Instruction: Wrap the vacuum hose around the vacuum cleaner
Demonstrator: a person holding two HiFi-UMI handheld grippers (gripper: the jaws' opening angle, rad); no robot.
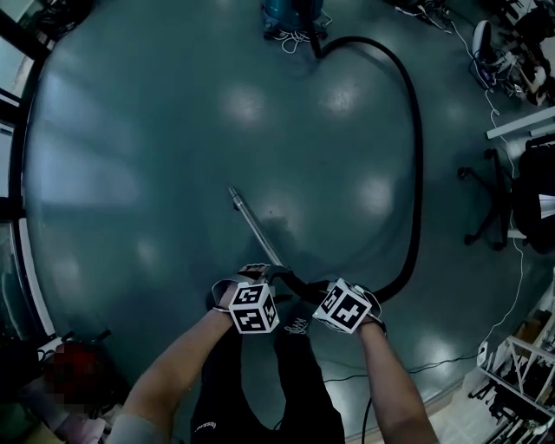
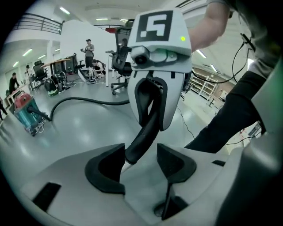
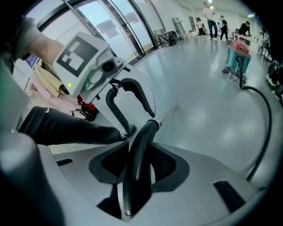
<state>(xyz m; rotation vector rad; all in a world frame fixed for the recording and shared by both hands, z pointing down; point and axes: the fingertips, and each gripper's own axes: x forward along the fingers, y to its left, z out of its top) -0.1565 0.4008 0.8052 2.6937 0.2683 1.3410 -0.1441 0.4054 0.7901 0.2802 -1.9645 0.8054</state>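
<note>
A wide, shiny grey-green floor [image 1: 173,156] is filling the head view. The black hose [image 1: 418,173] is lying across it in one big loop, running from the far side out to the right and curving back to the near middle. No part of it is wrapped around the machine. The blue vacuum cleaner [image 1: 293,13] is standing at the far edge, well apart from the person. An office chair [image 1: 490,204] is sitting at the right.

A metal tube [image 1: 254,224] is sticking out from the hose's curved end, pointing far and left. The right gripper [image 3: 138,161] is clamping that curved black end, both pads pressing on it. The left gripper [image 2: 140,164] is standing wide. The same black bend is passing between its jaws, resting against one pad [image 2: 108,170] and clear of the other [image 2: 174,165].
</note>
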